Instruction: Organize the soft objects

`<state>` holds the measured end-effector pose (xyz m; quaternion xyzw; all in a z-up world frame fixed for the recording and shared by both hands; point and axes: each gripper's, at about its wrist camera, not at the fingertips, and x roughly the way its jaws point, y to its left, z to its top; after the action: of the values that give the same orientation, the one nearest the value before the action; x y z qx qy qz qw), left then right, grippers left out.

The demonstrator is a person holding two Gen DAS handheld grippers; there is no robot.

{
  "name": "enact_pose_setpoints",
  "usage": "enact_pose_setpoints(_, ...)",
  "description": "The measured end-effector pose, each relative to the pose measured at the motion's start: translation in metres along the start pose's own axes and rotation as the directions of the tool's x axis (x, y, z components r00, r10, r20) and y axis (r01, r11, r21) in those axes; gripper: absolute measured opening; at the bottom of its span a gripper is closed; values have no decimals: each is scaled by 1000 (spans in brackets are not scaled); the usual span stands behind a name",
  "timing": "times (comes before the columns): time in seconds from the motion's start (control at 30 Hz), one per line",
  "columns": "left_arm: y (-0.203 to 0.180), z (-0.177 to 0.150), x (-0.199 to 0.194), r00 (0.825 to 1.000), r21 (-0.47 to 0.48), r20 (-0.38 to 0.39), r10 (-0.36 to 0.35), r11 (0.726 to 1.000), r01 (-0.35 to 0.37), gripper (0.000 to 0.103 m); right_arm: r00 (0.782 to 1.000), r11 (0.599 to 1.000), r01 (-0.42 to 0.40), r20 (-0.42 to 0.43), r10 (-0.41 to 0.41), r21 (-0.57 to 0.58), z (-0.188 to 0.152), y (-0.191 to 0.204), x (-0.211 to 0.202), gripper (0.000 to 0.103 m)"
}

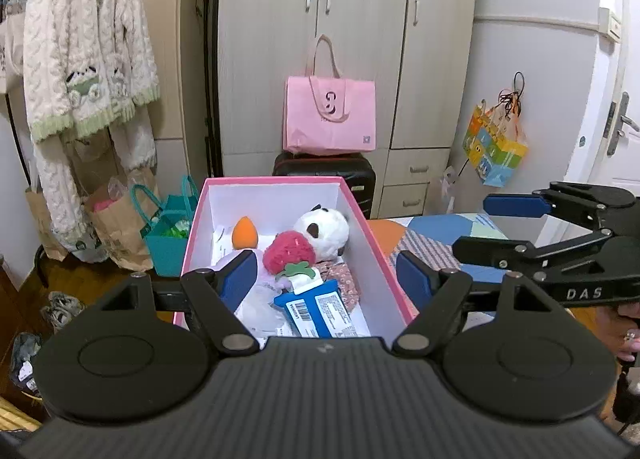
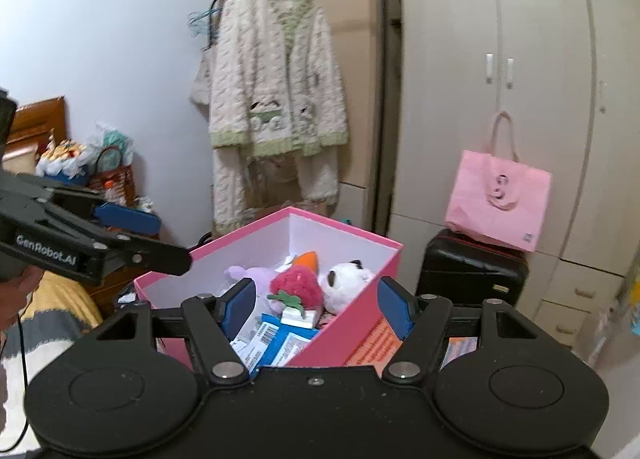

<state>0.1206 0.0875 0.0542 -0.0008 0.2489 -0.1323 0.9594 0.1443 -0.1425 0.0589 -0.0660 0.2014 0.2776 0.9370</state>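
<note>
A home bedroom: wardrobe (image 1: 360, 39), hanging pyjamas (image 2: 276, 99), bed (image 1: 448, 235).

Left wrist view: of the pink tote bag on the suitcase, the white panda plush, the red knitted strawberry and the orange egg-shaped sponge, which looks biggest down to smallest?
1. Pink tote bag, though farthest away.
2. White panda plush.
3. Red knitted strawberry, close to the panda, so unsure.
4. Orange egg-shaped sponge.

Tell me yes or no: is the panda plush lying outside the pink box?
No. The panda plush lies inside the pink box, beside the red strawberry plush.
</note>
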Motion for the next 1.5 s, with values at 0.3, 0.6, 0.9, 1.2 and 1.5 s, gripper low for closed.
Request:
enact_pose_setpoints(0.3,-18,-16,-23,999,13,33,-21,1000,21,77,997,998,56,56,-56,10,-14,5,-39,76)
enact_pose_setpoints(0.6,-35,-47,-45,986,25,167,-27,999,24,85,980,985,172,93,-174,29,-49,17,-67,77)
enact_pose_setpoints(0.9,-57,-70,-37,980,34,197,17,999,-24,87,969,967,202,111,-220,155,-80,13,-81,78)
enact_pose_setpoints(1.2,-67,-87,-34,974,-33,225,10,999,-3,91,953,942,270,85,-291,201,-93,2,-89,81)
enact_pose_setpoints(1.5,-61,-100,-12,985,-68,152,76,995,-66,96,935,918,341,27,-354,204,-105,2,-77,91)
